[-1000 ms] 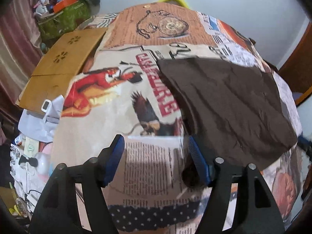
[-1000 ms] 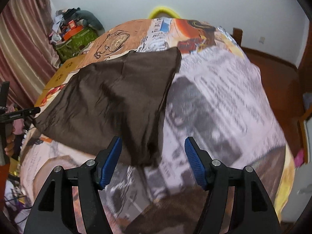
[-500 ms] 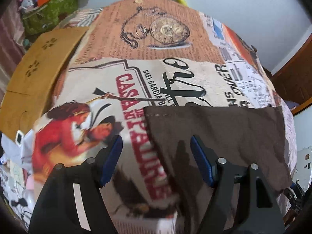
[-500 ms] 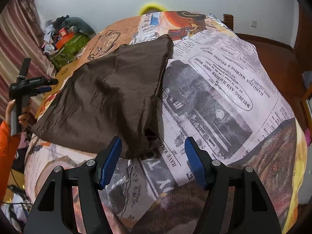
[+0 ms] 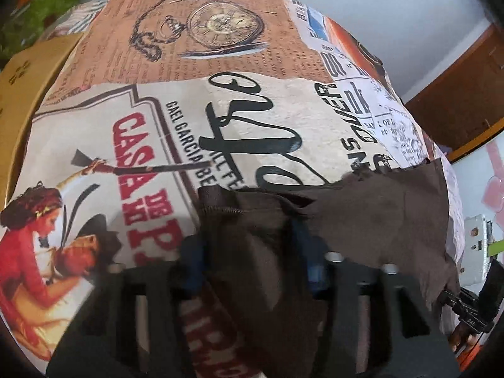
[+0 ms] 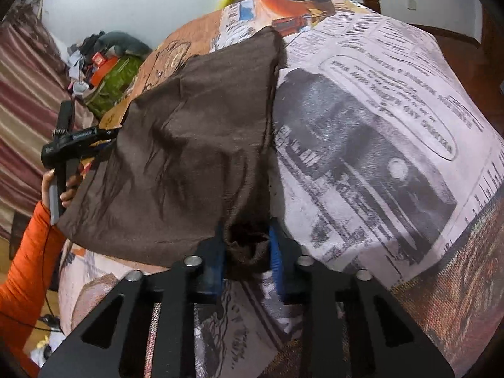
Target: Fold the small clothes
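We see a brown cloth (image 5: 371, 217) lying on a bed covered with a printed collage sheet (image 5: 283, 116). In the left wrist view it fills the lower middle and right of the frame; in the right wrist view it runs from the upper middle down to the lower left.

Left gripper (image 5: 252, 252): blue pads closed in on a bunched corner of the brown cloth, hemmed edge sticking up just above the fingers. The view is blurred, but cloth fills the gap between the jaws. We also spot this gripper at the left edge of the right wrist view, held by the left hand (image 6: 58, 189) with an orange sleeve (image 6: 28, 271), at the cloth's left side.

Right gripper (image 6: 247, 255): jaws narrowed onto a gathered wad of the cloth at bottom centre, fabric squeezed between the blue pads.

Readable print on the sheet, left wrist view: red "CASA" (image 5: 130, 145) at centre left, black "GAEL GARCIA" (image 5: 186, 135) beside it, large black script letters at centre, a pocket watch drawing (image 5: 220, 26) at top. Right wrist view shows newspaper-style text on the right side of the frame, upside down and too blurred for us to read.

A green bag (image 6: 116, 78) sits in the upper left of the right wrist view with clutter around it.
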Motion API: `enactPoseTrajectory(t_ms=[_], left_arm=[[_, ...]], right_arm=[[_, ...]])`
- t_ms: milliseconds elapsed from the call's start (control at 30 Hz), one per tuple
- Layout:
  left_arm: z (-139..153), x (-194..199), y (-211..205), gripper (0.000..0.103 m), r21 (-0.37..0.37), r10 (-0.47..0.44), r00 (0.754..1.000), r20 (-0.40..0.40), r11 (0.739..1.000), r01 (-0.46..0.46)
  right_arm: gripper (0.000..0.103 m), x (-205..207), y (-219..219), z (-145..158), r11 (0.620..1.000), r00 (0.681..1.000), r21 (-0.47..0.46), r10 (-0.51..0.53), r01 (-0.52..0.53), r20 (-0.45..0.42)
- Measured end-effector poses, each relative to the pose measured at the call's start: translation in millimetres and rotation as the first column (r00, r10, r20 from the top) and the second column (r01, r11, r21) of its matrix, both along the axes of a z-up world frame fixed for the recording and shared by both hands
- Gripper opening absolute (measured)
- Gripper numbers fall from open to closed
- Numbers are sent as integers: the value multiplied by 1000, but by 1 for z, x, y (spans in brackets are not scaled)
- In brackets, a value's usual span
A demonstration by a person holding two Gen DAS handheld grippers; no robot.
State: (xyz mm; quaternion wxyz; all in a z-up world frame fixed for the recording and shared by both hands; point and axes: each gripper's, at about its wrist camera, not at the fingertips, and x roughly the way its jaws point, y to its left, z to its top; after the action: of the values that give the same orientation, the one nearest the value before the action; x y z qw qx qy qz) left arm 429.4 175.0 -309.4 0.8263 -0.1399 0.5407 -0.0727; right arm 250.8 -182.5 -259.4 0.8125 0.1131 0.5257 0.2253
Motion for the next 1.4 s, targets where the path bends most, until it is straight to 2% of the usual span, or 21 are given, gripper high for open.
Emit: enactPoseTrajectory(t_ms=[67,167,300,500,600,767,867,1000,1033,1100,1133,1233,1300,1367,1400], left_arm=[[2,-2,-2,18,14,8,1000,-2,1000,-8],[7,-11,0,14,21,35,999,-6,999,-35],[18,-35,1,13,95,40,999,6,995,-40],[26,-77,4,12,134,66,998,-17,989,-64],[28,-101,4,12,119,97,995,-32,989,-93],[22,-132,1,12,87,189,980,-67,979,-183],[18,-150,-12,12,141,239,969,-60,963,-228],[25,-158,-34,12,250,215,977,2,946,-208],[26,-158,-35,13,268,204,979,7,943,-199],[29,-156,-35,19,292,188,982,13,939,-184],[31,-155,-31,21,286,193,981,14,940,-188],[42,-152,-16,36,250,208,978,31,945,-210],[51,-150,-6,56,248,205,976,68,944,-215],[52,-142,1,65,237,182,981,60,952,-191],[51,-139,5,65,230,185,981,49,954,-192]], right_arm=[[12,1,2,1,1000,1000,-9,11,-11,6],[11,2,1,5,999,999,-28,22,-21,26],[10,11,0,9,997,997,-69,46,-42,66],[9,34,6,9,981,986,-176,110,-87,128],[9,52,10,12,968,977,-227,147,-109,157],[9,83,18,19,958,966,-249,189,-142,177],[9,99,24,20,954,959,-251,214,-163,188],[10,112,32,24,956,955,-238,223,-174,196],[14,113,32,25,958,956,-230,219,-173,196],[15,113,29,28,967,963,-205,193,-154,187],[21,110,25,30,972,968,-189,175,-141,180],[50,97,15,39,982,975,-167,125,-94,186],[53,81,10,46,984,974,-153,121,-93,189],[53,71,8,49,986,979,-138,119,-96,167],[53,65,7,50,987,981,-128,120,-101,151]])
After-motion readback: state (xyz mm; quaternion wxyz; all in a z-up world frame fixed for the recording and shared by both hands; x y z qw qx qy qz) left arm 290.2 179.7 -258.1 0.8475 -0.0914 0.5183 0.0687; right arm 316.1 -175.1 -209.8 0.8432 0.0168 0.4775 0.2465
